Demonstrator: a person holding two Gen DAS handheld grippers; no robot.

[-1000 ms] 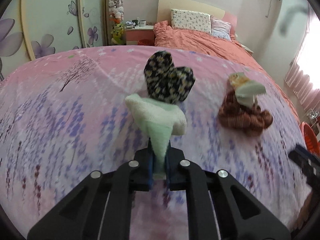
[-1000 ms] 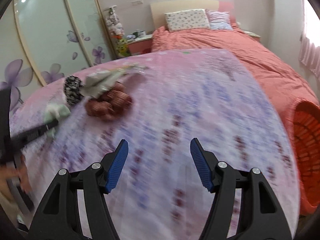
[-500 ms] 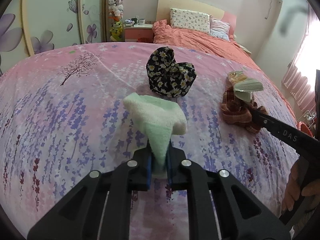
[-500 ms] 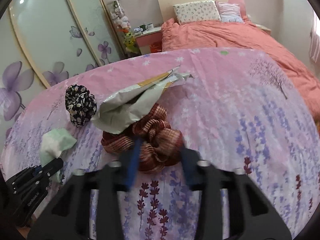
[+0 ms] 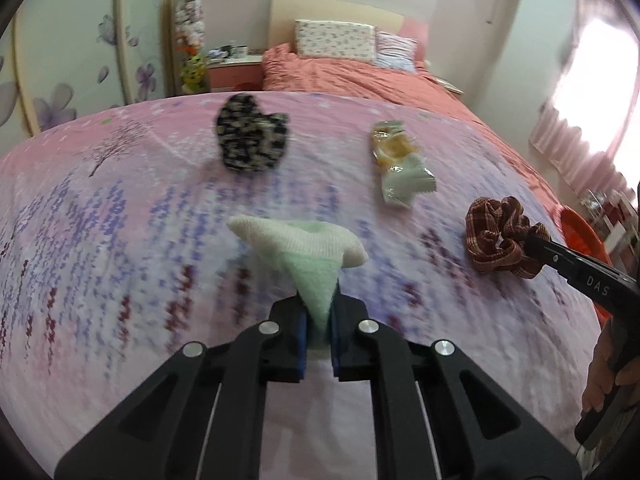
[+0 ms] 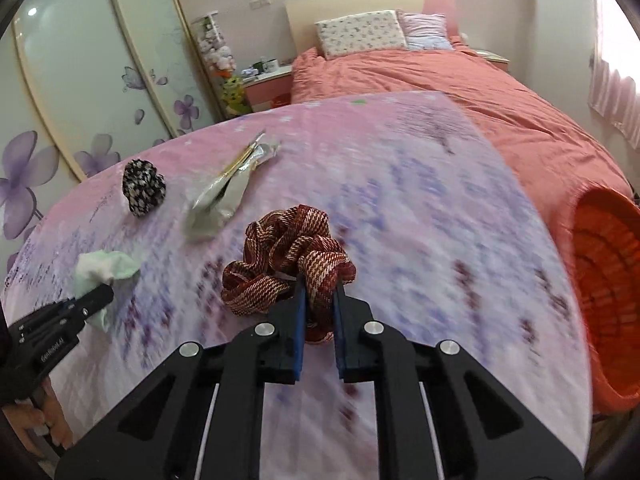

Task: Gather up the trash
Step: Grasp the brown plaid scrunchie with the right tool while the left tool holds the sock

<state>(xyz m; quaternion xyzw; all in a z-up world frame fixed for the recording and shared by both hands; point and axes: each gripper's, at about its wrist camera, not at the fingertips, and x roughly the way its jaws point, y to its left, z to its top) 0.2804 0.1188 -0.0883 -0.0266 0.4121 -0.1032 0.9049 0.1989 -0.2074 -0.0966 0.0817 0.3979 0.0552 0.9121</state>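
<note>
The left tool (image 5: 319, 334) is squeezed narrow on a green cloth (image 5: 308, 248), just as it was a second ago, and it holds the cloth up, left of the wrapper (image 5: 400, 172) and closer to us. A black scrunchie (image 5: 252, 140) lies on the pink sheet (image 5: 120, 240), to the left of the wrapper. The big change is at the wrapper. Half a second ago it sat on top of the red scrunchie (image 6: 288, 256). Now it lies alone on the sheet. The right tool (image 6: 319, 320) was wide a second ago with nothing in it. Now its jaws are closing, the red scrunchie is pinched between them, and it is off to the right of the wrapper, no longer touching it. So the wrapper, which looks like the only real trash here, is easy to get at, but both tools are full. I think one must let go first. The orange basket (image 6: 608, 272) waits far to the right of the wrapper. The right tool's side reads "DAS" (image 5: 598, 284). The left tool's side looks like "GenRobot.AI" (image 6: 52, 350).
</note>
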